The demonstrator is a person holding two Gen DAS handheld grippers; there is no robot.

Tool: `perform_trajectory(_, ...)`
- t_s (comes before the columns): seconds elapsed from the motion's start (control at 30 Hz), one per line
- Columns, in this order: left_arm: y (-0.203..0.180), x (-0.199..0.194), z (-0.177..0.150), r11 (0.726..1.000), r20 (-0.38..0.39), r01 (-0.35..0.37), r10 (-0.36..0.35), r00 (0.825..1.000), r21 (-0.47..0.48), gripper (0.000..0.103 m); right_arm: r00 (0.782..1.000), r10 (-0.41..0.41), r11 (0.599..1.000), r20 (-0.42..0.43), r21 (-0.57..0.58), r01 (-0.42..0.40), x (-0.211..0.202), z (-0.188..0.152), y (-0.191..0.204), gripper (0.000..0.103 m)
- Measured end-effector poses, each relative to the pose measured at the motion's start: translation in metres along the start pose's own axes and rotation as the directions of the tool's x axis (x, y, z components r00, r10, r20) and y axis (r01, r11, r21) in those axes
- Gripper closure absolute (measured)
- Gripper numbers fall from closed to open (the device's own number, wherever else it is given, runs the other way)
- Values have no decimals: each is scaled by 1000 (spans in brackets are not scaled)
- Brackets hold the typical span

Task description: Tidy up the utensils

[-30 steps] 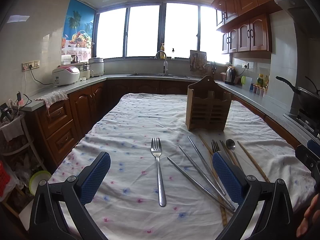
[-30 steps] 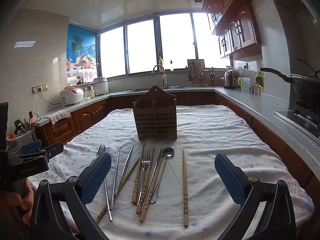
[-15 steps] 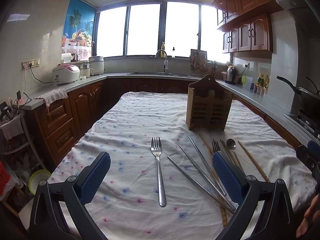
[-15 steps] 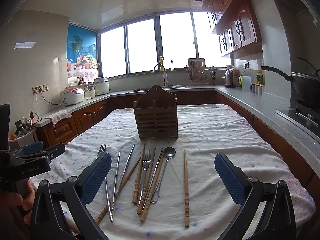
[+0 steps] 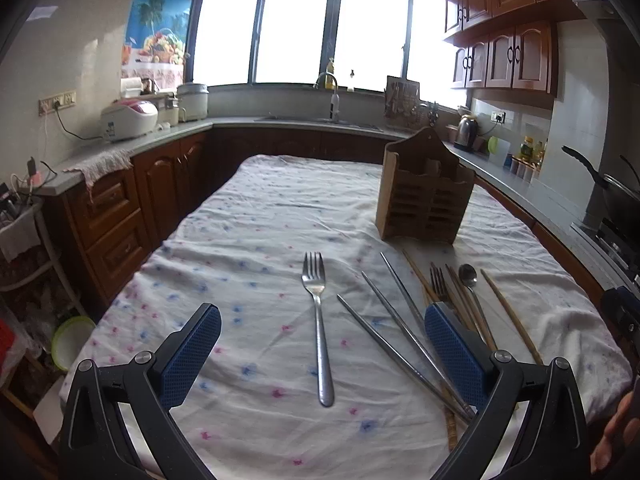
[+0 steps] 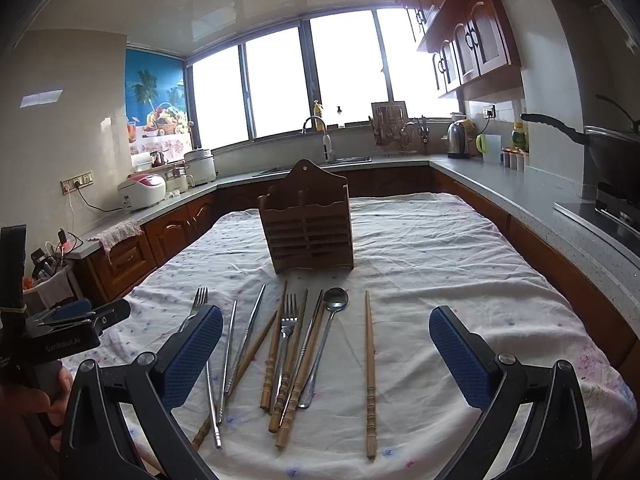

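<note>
A wooden slatted utensil holder (image 5: 426,196) (image 6: 307,226) stands upright on a table under a white speckled cloth (image 5: 256,216). In front of it lie loose utensils: a lone metal fork (image 5: 318,320), metal chopsticks (image 5: 396,344) (image 6: 244,336), wooden chopsticks (image 6: 370,376), a second fork (image 6: 287,332) and a spoon (image 6: 326,336). My left gripper (image 5: 324,354) is open above the near edge, with the lone fork between its fingers' lines. My right gripper (image 6: 326,354) is open too, hovering over the pile. Neither holds anything.
Wooden cabinets and grey counters (image 6: 500,184) ring the table. A sink and tap (image 6: 320,136) sit under the windows, rice cookers (image 5: 128,120) at the left, a kettle (image 6: 456,140) and a wok (image 6: 612,148) at the right. A person's hand (image 6: 24,396) holds the left gripper.
Both views have shifted only slightly; the utensils and holder lie where they were. Both grippers stay open.
</note>
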State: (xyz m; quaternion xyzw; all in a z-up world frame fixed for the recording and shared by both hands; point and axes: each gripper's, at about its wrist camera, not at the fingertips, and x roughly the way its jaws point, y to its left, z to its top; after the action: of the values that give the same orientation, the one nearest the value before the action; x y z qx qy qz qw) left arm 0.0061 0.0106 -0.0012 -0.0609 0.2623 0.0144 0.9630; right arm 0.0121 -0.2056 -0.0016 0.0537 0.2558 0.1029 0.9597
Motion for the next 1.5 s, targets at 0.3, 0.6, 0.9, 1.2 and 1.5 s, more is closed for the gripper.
perform_trajectory(0.3, -3, 10, 6, 1000, -37, 27, -27, 999, 7, 1, 1000, 13, 1000, -26, 22, -12, 9, 4, -7, 0)
perform_trajectory(0.6, -2, 35, 24, 995, -147, 100, -103, 984, -27, 9, 996, 15, 998, -91, 59, -10, 32, 15, -22, 1)
perform_trajectory(0.9, 1, 89, 39, 976, -338, 181, -212, 917, -121, 52, 960, 78, 990, -268, 132, -44, 85, 21, -41, 41)
perform_trajectory(1.2, 4, 145, 46, 967, -464, 163, -237, 854, -195, 69, 924, 79, 991, -375, 126, -34, 133, 23, -50, 58)
perform_trajectory(1.5, -3, 185, 42, 980, -528, 140, -193, 827, -140, 78, 883, 59, 996, -466, 90, -19, 176, 17, -56, 70)
